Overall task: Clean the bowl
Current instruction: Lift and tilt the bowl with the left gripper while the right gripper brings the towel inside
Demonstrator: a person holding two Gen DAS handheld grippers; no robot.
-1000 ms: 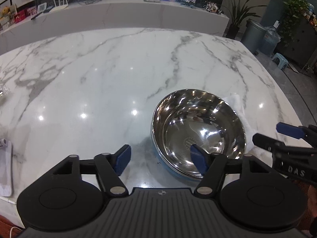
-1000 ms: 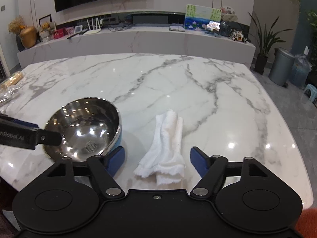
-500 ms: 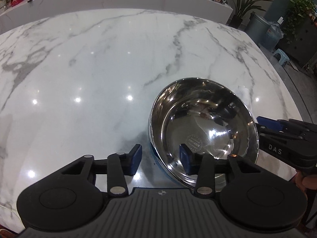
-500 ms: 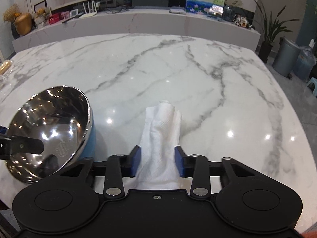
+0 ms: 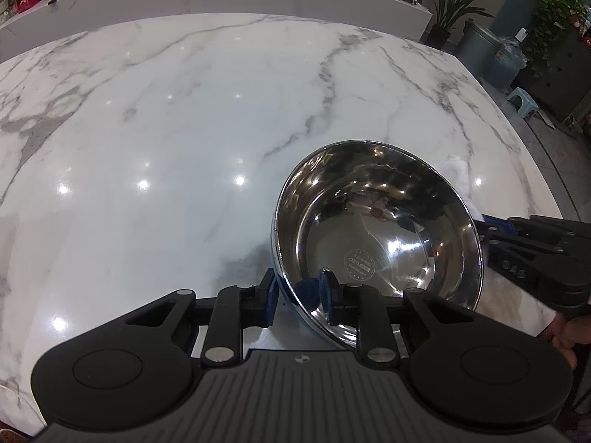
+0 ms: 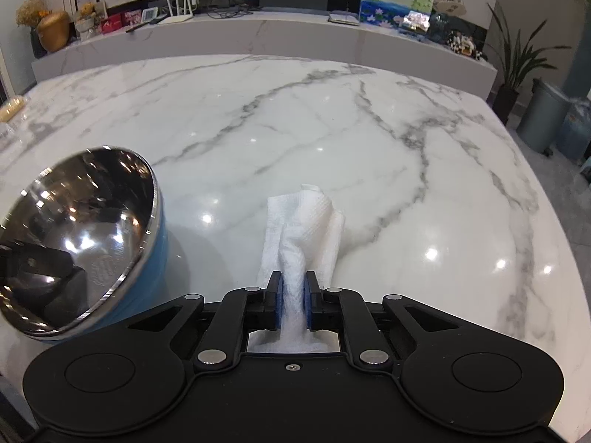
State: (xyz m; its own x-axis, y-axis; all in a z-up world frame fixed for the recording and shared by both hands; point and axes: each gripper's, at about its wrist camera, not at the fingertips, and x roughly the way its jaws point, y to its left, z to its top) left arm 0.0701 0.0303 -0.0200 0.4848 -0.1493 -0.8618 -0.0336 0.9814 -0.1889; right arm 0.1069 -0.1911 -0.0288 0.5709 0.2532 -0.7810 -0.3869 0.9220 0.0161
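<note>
A steel bowl (image 5: 376, 236) with a blue outside is tilted up off the marble table. My left gripper (image 5: 299, 297) is shut on the bowl's near rim, one pad inside and one outside. The bowl also shows in the right wrist view (image 6: 77, 243), tipped toward the left. My right gripper (image 6: 293, 304) is shut on a white paper towel (image 6: 303, 225) that lies on the table to the right of the bowl. The right gripper's black body shows in the left wrist view (image 5: 535, 254) beside the bowl.
The white marble table (image 6: 332, 129) stretches ahead, with its edge at the right (image 6: 569, 258). A long marble counter (image 6: 258, 29) with small items stands behind it. Grey bins (image 6: 546, 114) and a plant stand on the floor at right.
Both grippers have closed: the left onto the bowl's rim, tilting the bowl up, and the right onto the paper towel.
</note>
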